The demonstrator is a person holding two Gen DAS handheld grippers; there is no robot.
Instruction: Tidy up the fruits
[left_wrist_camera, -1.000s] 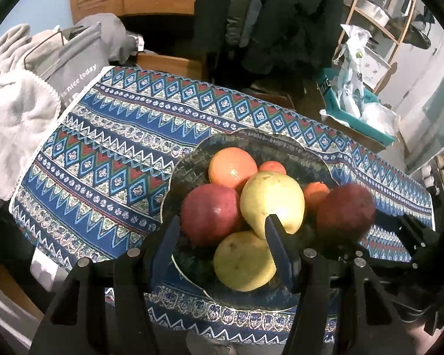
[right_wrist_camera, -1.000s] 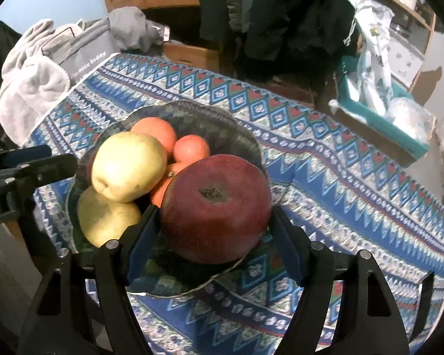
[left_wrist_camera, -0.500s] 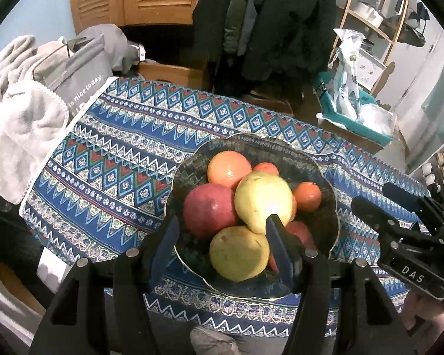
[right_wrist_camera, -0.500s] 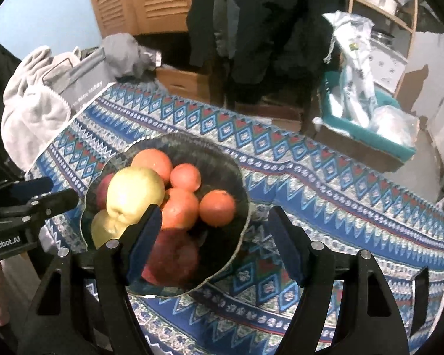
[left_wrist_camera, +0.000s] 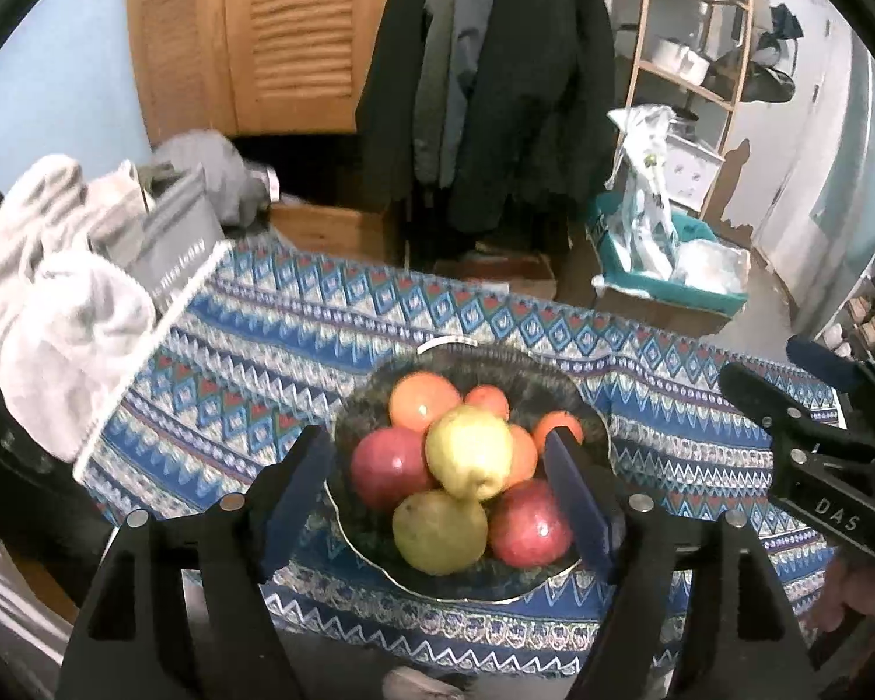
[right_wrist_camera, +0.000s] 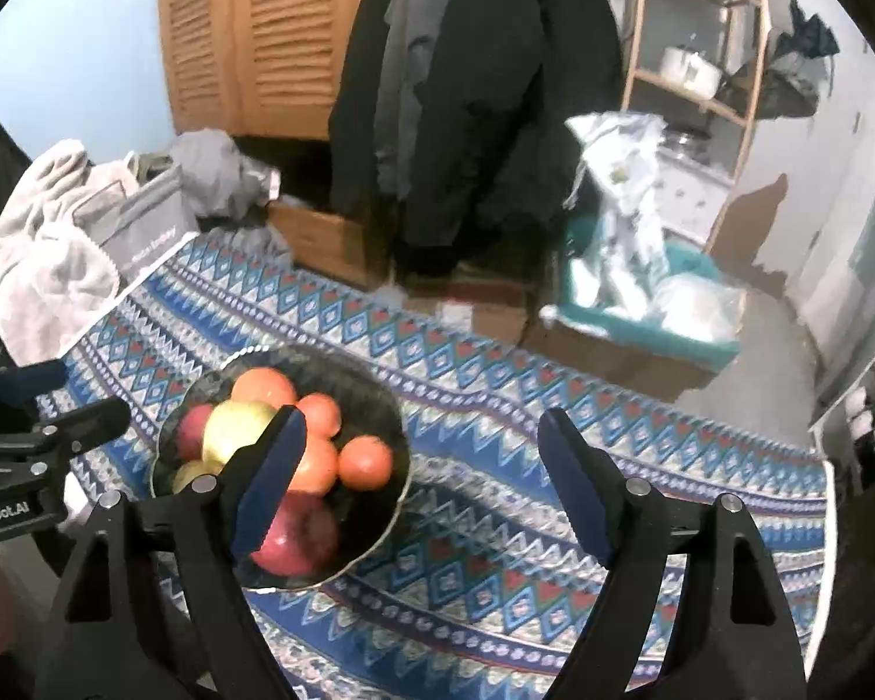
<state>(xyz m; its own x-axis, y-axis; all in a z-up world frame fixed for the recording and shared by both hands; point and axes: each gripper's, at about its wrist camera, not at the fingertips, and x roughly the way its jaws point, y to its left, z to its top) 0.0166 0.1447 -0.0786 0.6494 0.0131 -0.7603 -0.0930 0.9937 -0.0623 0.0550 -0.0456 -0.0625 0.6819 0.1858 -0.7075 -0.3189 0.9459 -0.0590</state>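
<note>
fruit bowl point(left_wrist_camera: 577, 396), both jaws opening, empty

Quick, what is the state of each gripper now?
Left gripper: jaws opening, holding nothing, above the dark bowl of fruit.
Right gripper: jaws opening, holding nothing.

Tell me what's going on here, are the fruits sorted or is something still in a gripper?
Nothing is held. A person has both grippers above the table, and the fruit sits piled in the dark bowl on the patterned tablecloth: two red apples, two yellow pears and several oranges. The left gripper frames the bowl from above, jaws opening, touching nothing. The right gripper hangs beside the bowl, jaws also opening, only cloth between them.
</note>
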